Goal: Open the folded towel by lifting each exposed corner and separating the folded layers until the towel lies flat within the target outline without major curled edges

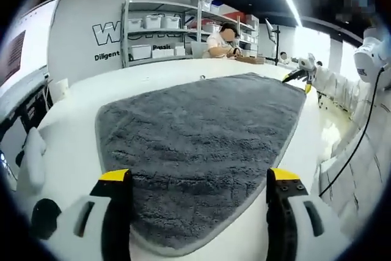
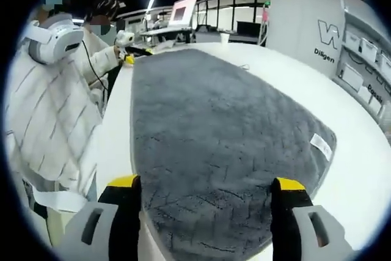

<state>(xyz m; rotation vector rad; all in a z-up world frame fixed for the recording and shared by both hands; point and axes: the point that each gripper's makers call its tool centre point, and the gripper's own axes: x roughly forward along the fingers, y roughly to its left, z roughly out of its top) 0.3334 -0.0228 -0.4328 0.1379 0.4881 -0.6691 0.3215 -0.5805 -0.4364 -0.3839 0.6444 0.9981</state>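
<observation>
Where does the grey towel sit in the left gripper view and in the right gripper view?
Left gripper view: the grey towel lies spread on the white table, beyond the open left gripper.
Right gripper view: the towel runs up the middle from the open right gripper, its white label at right.
Shared landmark: the wall shelving.

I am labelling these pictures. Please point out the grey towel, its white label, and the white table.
grey towel [image 1: 201, 145]: left gripper view, middle of the pile.
white label [image 2: 321, 145]: right gripper view, centre of the tag at the towel's edge.
white table [image 1: 73, 145]: left gripper view, bare top beside the towel.
</observation>
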